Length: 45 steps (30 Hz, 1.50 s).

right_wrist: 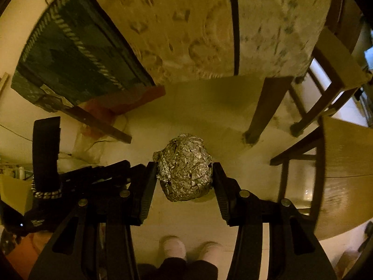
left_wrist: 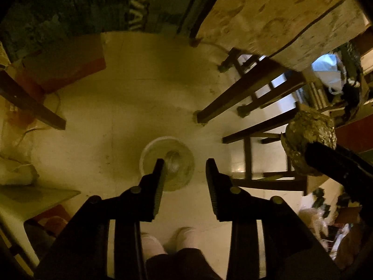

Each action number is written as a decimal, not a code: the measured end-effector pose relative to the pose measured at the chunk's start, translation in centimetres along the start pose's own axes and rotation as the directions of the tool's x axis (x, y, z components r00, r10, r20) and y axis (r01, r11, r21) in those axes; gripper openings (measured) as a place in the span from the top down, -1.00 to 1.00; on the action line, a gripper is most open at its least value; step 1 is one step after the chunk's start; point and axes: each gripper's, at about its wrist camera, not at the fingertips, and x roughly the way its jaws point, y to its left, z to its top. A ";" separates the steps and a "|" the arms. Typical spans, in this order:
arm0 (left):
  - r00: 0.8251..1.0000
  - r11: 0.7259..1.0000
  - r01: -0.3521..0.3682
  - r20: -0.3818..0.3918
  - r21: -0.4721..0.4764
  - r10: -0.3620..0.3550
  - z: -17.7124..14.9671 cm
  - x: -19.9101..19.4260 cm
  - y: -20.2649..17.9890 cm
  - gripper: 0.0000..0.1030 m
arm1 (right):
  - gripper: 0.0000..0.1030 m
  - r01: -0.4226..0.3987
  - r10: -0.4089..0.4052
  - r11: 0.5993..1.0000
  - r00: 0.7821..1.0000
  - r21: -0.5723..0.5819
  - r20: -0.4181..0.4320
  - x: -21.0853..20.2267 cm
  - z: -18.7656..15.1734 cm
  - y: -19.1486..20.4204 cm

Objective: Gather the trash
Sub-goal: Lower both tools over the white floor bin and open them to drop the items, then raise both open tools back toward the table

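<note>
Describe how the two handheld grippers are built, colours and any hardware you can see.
Both the left gripper and the right gripper are matte black, with angular linkage arms joined by round metallic rivets. Their jaws are flat wedge-shaped pads with ribbed inner faces. In the right wrist view, the left gripper's body shows small white lettering, too blurred to read, and one tiny lit dot.

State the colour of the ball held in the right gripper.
Crinkled silver foil ball, clearest in the right wrist view.

Pale floor (left_wrist: 144, 98) carries a seemingly clear cup (left_wrist: 167, 163).
</note>
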 end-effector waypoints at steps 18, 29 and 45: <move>0.995 0.997 -0.067 0.079 0.023 0.065 0.8 -7.3 -0.3 0.23 | -0.22 0.012 -0.014 1.000 0.998 -0.022 -0.053 -0.6 0.8 2.0; 0.967 0.996 -0.063 0.250 0.058 0.046 2.5 -21.9 -4.1 0.22 | -0.22 0.039 -0.037 0.998 0.998 -0.039 0.054 -11.9 3.1 5.5; 0.849 0.976 -0.101 0.529 0.193 -0.017 1.5 -44.3 -10.0 -0.04 | -0.22 0.112 -0.073 0.992 0.904 -0.067 0.421 -33.3 5.6 12.7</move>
